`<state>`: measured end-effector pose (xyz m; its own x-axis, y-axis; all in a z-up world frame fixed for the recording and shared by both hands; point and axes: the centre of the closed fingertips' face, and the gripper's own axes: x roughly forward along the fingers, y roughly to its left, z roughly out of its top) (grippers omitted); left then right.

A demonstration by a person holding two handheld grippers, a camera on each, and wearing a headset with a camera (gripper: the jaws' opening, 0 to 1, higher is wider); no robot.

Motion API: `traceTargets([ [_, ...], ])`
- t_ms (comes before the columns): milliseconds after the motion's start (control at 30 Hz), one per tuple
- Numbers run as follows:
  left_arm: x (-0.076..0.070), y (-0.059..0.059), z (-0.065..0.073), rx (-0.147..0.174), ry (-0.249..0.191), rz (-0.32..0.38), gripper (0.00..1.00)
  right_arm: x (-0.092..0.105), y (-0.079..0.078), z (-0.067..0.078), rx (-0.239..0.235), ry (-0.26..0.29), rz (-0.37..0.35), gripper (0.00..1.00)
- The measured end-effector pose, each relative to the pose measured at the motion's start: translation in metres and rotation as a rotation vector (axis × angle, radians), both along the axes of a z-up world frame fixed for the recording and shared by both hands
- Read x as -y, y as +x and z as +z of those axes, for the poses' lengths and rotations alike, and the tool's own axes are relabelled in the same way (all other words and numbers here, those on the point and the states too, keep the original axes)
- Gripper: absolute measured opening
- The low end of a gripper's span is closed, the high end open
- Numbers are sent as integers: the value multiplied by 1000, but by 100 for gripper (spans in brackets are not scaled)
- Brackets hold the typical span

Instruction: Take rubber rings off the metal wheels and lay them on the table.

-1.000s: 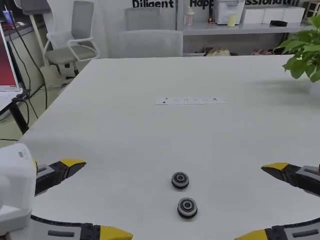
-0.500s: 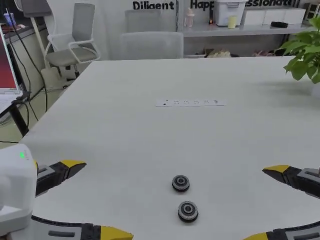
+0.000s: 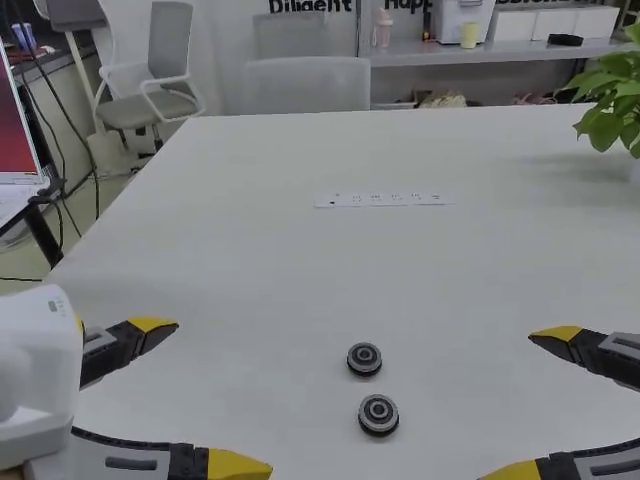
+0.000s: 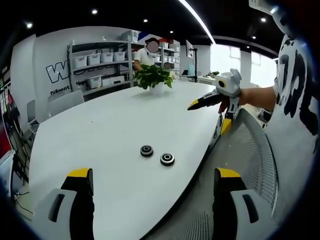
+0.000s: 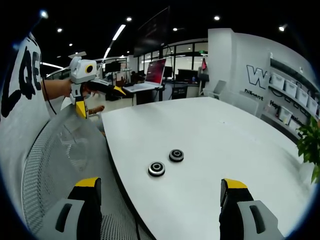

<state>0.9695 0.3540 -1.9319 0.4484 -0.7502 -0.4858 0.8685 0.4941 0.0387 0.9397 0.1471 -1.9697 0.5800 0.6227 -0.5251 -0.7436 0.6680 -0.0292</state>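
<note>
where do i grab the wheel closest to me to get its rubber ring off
Probably the outer edge of the nearer wheel, coming down from above with the jaws on its left and right sides. It lies flat, hub up, so its dark rim is exposed all round. The other wheel lies just beyond, apart, so a side-to-side pinch clears it.

— What is laid on the table (image 3: 300,260)?
— Near its front edge, the farther wheel (image 3: 364,359) is set just behind the nearer wheel (image 3: 378,415), without touching.
— And around them?
— They are flanked by the left gripper (image 3: 210,395) and the right gripper (image 3: 515,403). A socket strip (image 3: 384,199) is set well behind, and a plant (image 3: 610,95) at the far right.
</note>
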Motion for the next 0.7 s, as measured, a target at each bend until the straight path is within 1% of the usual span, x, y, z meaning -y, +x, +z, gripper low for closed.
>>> traceTargets([
  [267, 1, 0, -3, -10, 4, -2, 99, 1, 0, -3, -7, -1, 2, 99],
  [467, 2, 2, -6, -17, 2, -6, 99, 2, 3, -4, -10, -5, 5, 99],
  [633, 4, 3, -9, -8, 30, -27, 98, 2, 6, -5, -10, -10, 6, 99],
  [700, 5, 4, -9, -7, 31, -32, 98, 2, 8, -5, -9, -10, 7, 99],
])
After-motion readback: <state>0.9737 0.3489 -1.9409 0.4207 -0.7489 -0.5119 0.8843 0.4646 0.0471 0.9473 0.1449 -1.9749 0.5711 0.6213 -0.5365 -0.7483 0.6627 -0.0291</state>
